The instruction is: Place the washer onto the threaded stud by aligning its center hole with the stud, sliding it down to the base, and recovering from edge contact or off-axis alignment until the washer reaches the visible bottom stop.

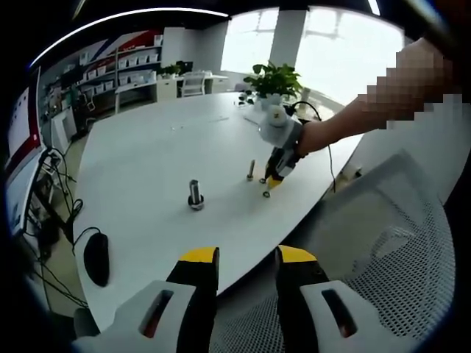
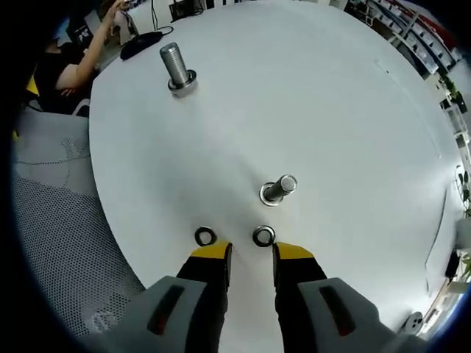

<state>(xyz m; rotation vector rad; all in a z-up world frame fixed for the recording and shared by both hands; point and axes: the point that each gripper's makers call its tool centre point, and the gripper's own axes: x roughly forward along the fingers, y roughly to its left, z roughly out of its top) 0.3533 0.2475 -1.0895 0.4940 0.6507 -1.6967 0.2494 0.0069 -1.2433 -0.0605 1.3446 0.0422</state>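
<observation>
In the right gripper view the right gripper (image 2: pixel 252 254) reaches up from the bottom edge, its yellow-tipped fingers (image 2: pixel 210 252) spread with white table surface showing in the gap and nothing held between them. Just past the fingertips two washers lie flat on the white table (image 2: pixel 353 110): the left washer (image 2: pixel 205 237) sits just beyond the left fingertip and the right washer (image 2: pixel 263 236) lies just beyond the gap, nearer the right fingertip. Whether either fingertip touches a washer cannot be told. A little farther out stands the near threaded stud (image 2: pixel 279 189), upright on its wide base, with no washer on it. Well beyond it, toward the far edge of the table, stands the far threaded stud (image 2: pixel 177 70), also bare. A black computer mouse (image 2: pixel 140 44) lies near that edge, and a mesh office chair (image 2: pixel 59 243) sits beside the table on the left.

In the left gripper view the left gripper (image 1: pixel 247 257) is held back from the table over the mesh chair, its fingers (image 1: pixel 200 257) parted and empty. Across the table the right gripper comes in from the right, held by a person's hand (image 1: pixel 283 132), its tip down at the table surface beside a small stud. A larger stud stands apart to the left of it. A potted plant (image 1: pixel 275 81) stands at the far side of the table, and shelving (image 1: pixel 121 70) lines the room behind.
</observation>
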